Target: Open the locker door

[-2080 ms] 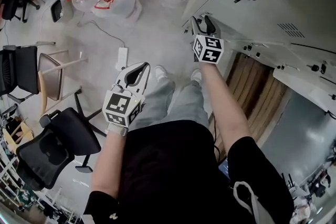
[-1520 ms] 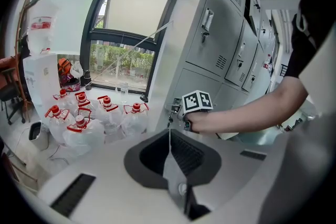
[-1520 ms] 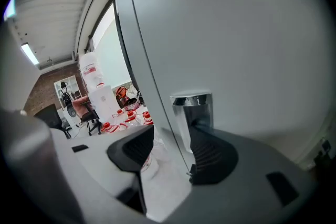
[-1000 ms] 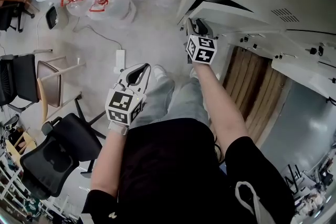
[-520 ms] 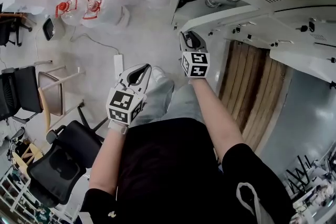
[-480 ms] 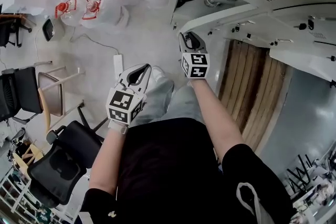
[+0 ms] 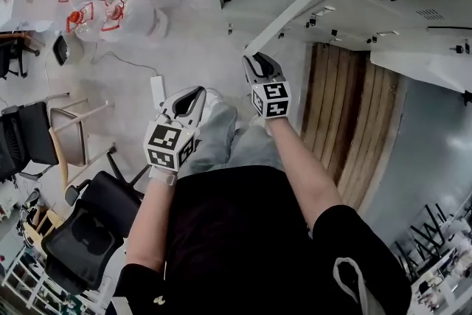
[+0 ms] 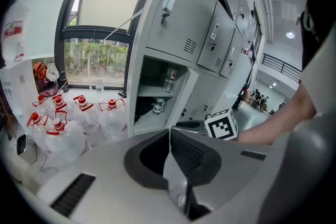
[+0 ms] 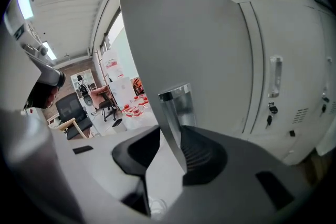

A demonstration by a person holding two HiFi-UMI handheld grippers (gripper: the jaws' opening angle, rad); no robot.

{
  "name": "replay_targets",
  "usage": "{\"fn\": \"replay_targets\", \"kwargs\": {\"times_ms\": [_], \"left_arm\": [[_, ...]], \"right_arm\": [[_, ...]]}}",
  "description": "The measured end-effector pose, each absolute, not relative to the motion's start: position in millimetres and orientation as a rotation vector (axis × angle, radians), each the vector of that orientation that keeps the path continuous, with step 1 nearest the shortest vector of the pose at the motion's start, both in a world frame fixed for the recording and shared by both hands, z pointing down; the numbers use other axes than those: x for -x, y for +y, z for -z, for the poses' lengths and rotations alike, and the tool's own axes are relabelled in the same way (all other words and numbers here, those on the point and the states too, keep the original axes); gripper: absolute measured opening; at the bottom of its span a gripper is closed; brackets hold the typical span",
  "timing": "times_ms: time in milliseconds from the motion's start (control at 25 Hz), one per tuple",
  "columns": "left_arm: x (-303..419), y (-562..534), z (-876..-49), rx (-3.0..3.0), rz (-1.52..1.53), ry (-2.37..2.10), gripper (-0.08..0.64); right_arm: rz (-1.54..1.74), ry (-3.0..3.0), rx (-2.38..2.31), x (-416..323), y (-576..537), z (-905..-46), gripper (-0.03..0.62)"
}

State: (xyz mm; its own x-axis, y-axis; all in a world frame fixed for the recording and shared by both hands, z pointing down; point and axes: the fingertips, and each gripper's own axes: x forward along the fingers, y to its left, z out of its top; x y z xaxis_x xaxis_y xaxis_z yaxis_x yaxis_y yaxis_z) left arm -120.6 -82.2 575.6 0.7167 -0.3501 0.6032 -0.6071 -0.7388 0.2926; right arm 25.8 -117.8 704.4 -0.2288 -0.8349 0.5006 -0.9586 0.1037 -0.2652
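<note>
The grey locker door [image 9: 184, 34] stands swung out from the locker bank, its edge [image 7: 287, 15] running toward me. My right gripper [image 7: 256, 64] is shut on that door's free edge, just below the chrome handle [image 9: 176, 107], with the sheet pinched between its pads [image 9: 170, 136]. The compartment behind it [image 8: 157, 97] is open and holds two water bottles [image 8: 169, 81]. My left gripper [image 7: 190, 96] hangs in the air left of the door, jaws shut [image 8: 169, 131] on nothing.
Several large water jugs with red caps [image 7: 110, 4] stand on the floor at the far left. A power strip [image 7: 157, 91] lies near my feet. Office chairs [image 7: 81, 225] are at the left. Neighbouring locker doors with keys [image 9: 270, 107] are closed.
The door has swung further out from the locker, and my right gripper has come back toward my body with it. The compartment inside now shows. The left gripper has hardly moved.
</note>
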Motion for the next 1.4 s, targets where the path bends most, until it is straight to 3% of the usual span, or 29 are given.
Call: {"fn": "replay_targets", "kwargs": {"times_ms": [920,1400], "left_arm": [[33.3,4.2,-562.8,-2.506,-0.736,-0.647,0.025],[-6.8,14.4,-528.6,-2.593,-0.719,-0.487,0.025]], "right_arm": [[-0.848,-1.991,-1.984,-141.0,9.2,-694.1,0.072],[-0.873,-1.979,-2.105,-168.7,49.6,-608.6,0.063]]}}
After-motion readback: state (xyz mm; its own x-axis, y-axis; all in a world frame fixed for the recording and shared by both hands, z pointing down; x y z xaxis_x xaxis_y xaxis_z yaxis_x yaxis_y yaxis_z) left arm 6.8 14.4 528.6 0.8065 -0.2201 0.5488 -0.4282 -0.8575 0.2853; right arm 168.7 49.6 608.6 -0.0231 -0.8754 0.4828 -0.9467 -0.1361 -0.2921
